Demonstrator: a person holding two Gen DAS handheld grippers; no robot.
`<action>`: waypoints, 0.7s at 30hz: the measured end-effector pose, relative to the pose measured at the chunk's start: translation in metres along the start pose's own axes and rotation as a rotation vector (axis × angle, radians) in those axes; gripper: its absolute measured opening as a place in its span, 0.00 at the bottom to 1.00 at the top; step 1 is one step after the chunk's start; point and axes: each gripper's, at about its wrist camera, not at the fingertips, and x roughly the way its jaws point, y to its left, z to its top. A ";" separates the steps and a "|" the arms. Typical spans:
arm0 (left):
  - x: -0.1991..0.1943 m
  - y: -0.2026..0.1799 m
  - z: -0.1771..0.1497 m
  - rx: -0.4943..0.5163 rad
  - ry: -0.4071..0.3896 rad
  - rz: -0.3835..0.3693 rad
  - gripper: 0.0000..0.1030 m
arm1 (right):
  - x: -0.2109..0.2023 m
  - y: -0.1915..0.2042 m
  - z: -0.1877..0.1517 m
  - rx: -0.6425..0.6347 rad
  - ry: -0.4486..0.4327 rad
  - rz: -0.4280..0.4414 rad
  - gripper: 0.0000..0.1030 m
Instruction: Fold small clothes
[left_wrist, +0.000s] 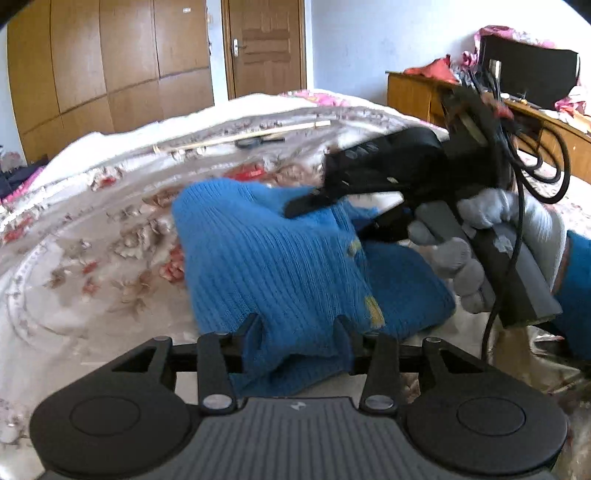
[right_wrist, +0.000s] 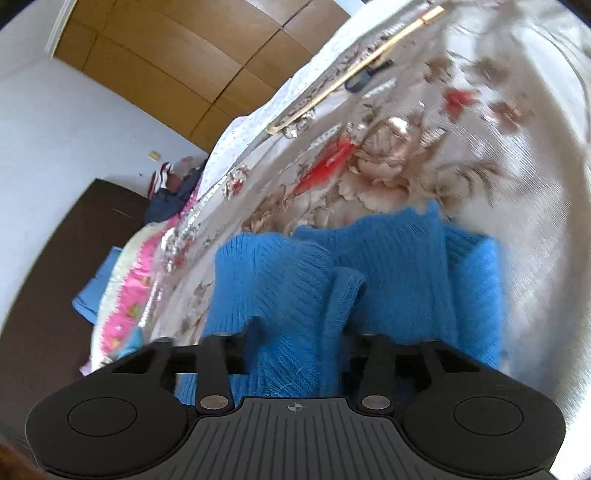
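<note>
Blue knit sweater (left_wrist: 280, 266) lies bunched on floral bedspread (left_wrist: 92, 258). Left gripper (left_wrist: 301, 325) at sweater's near edge, fingers apart, fold of knit bulging between them; pads pressing or not, cannot tell. Right gripper (left_wrist: 314, 201), held by grey-gloved hand (left_wrist: 476, 236), fingers nearly together, pinching sweater's far edge. Thin wooden stick (left_wrist: 255, 134) lies well beyond, across bedspread. Wooden wardrobe (left_wrist: 110, 62) behind bed.

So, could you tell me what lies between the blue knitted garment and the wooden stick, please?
Only floral bedspread lies between the blue knitted garment and the wooden stick; both wrist views show it.
</note>
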 end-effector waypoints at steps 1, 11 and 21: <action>0.001 -0.001 0.000 -0.003 0.003 -0.001 0.51 | -0.006 0.001 0.002 0.005 -0.018 0.035 0.13; -0.009 -0.011 0.016 -0.012 -0.031 -0.078 0.54 | -0.018 -0.037 0.005 -0.032 -0.063 -0.125 0.16; 0.014 -0.017 0.009 -0.044 0.085 -0.112 0.53 | -0.024 -0.052 0.003 0.070 -0.104 0.042 0.44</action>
